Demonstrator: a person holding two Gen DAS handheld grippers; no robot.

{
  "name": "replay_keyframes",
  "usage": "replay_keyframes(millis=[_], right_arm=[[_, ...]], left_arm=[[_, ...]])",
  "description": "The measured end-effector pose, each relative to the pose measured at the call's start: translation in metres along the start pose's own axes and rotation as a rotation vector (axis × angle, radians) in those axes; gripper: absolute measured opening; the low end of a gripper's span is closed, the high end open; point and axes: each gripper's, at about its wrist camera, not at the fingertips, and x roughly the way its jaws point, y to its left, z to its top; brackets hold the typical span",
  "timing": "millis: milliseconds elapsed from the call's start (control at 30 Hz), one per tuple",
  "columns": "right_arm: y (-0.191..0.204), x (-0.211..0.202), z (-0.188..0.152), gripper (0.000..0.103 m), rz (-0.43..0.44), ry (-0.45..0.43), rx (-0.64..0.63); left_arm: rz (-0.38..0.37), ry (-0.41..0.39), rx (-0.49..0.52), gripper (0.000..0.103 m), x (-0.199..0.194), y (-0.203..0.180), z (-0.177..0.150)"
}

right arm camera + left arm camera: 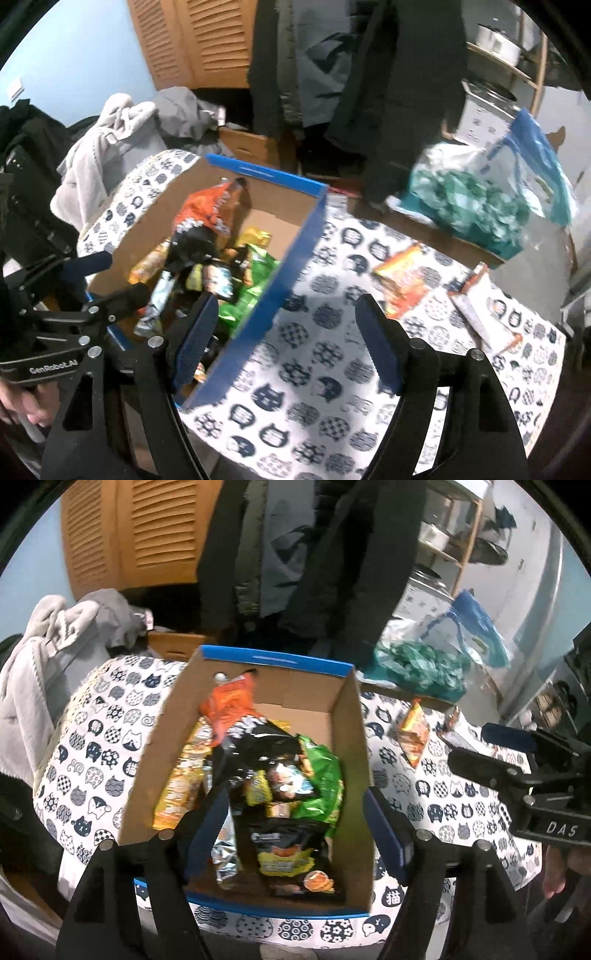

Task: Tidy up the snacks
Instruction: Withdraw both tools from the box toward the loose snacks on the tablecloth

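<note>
A cardboard box [347, 738] with a blue rim sits on the cat-print tablecloth and holds several snack bags, among them an orange bag [229, 705], a black bag [258, 749] and a green bag [321, 775]. My left gripper [295, 823] is open and empty above the box's near end. My right gripper [284, 332] is open and empty over the box's right wall [280, 280]. An orange snack packet [402, 280] and a white-and-orange packet [480, 314] lie on the cloth to the right of the box.
A clear bag of green-wrapped items [469, 206] and a blue bag [535, 155] stand at the back right. Grey clothes [55, 635] are piled at the left. Dark coats [332, 554] hang behind the table. The right gripper [517, 760] shows at the left wrist view's right edge.
</note>
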Motion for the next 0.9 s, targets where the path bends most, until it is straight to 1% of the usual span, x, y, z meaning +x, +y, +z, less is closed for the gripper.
replay_keyframes(millis=[133,200,333,433,467,500,533,633,800,900], right_arm=[[-0.020,-0.009,-0.010,0.077,-0.001,-0.004,0.043],[-0.029,-0.014,-0.015,0.077,-0.006,-0.007,0.058],[-0.050,-0.020,-0.028,0.078,-0.018,-0.009,0.091],[-0.065,-0.024,-0.038,0.078,-0.023,-0.003,0.112],[-0.070,-0.025,-0.040,0.078,-0.027,-0.004,0.118],[-0.074,-0.027,-0.043,0.078,-0.033,-0.006,0.123],[-0.080,-0.029,-0.046,0.078,-0.038,-0.009,0.131],[-0.095,-0.035,-0.053,0.078,-0.053,-0.014,0.152],[-0.122,-0.043,-0.064,0.078,-0.070,-0.016,0.198],[-0.136,-0.044,-0.071,0.078,-0.085,-0.005,0.207]], left_arm=[[-0.002,0.015,0.045,0.078,0.003,-0.020,-0.002],[-0.013,0.024,0.057,0.081,0.005,-0.030,-0.002],[-0.034,0.045,0.069,0.081,0.009,-0.046,-0.004],[-0.032,0.054,0.103,0.081,0.013,-0.063,-0.005],[-0.031,0.058,0.115,0.083,0.015,-0.070,-0.005],[-0.034,0.062,0.122,0.087,0.016,-0.074,-0.006],[-0.039,0.066,0.126,0.088,0.018,-0.079,-0.006],[-0.050,0.084,0.138,0.088,0.023,-0.094,-0.007],[-0.048,0.101,0.169,0.088,0.031,-0.115,-0.009],[-0.062,0.131,0.170,0.088,0.040,-0.126,-0.009]])
